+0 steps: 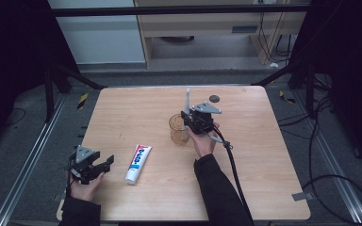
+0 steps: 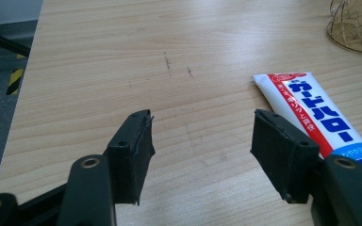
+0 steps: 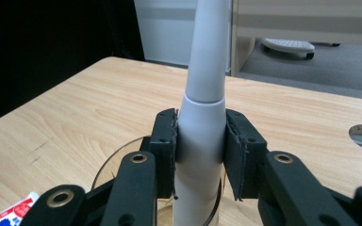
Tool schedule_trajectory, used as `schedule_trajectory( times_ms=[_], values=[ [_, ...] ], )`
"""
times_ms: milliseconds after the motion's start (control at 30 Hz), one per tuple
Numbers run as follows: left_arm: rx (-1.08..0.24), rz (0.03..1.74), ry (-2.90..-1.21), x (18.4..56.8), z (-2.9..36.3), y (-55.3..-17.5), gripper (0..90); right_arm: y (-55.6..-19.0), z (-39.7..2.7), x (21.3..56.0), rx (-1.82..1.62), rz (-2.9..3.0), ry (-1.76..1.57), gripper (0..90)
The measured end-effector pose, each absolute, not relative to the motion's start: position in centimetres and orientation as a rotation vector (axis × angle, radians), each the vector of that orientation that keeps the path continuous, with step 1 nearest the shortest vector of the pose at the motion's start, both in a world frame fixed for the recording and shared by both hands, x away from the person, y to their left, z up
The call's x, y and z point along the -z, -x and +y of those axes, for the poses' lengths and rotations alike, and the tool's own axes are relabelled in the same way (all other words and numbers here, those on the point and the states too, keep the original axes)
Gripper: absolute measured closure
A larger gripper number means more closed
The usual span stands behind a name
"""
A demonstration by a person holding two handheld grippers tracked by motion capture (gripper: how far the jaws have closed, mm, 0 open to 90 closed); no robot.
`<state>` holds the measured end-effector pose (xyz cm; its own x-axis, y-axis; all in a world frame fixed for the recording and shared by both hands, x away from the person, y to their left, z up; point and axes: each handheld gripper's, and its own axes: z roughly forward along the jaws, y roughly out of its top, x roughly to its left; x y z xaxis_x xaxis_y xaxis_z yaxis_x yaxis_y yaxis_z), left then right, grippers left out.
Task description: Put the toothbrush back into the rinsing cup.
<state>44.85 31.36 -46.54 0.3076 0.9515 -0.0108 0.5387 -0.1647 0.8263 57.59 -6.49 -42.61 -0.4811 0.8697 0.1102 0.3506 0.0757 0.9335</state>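
Observation:
My right gripper (image 3: 200, 150) is shut on a grey-white electric toothbrush (image 3: 202, 117), held upright with its lower end inside a clear amber cup (image 1: 178, 128) near the table's middle. In the high view the toothbrush (image 1: 187, 100) rises above the right gripper (image 1: 188, 117). A white, red and blue toothpaste tube (image 1: 138, 163) lies flat on the table at the front left. My left gripper (image 1: 107, 162) rests at the table's front left edge, open, its jaws pointing toward the tube. In the left gripper view the tube (image 2: 318, 113) lies just beyond the right jaw, with bare wood between the jaws of the left gripper (image 2: 200, 141).
The wooden table (image 1: 136, 108) has a round dark cable hole (image 1: 214, 98) at the back behind the cup. The right gripper's cable (image 1: 233, 169) trails toward the front edge. Black frame bars and floor cables surround the table.

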Motion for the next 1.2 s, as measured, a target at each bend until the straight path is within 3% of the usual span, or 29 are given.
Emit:
schedule_trajectory(
  times_ms=[1200],
  values=[
    [-0.684,1.328,-1.828,46.56,31.30,-44.85,38.0,-56.79,-6.61,42.92,-1.382,1.938,-1.155,62.8]
  ],
)
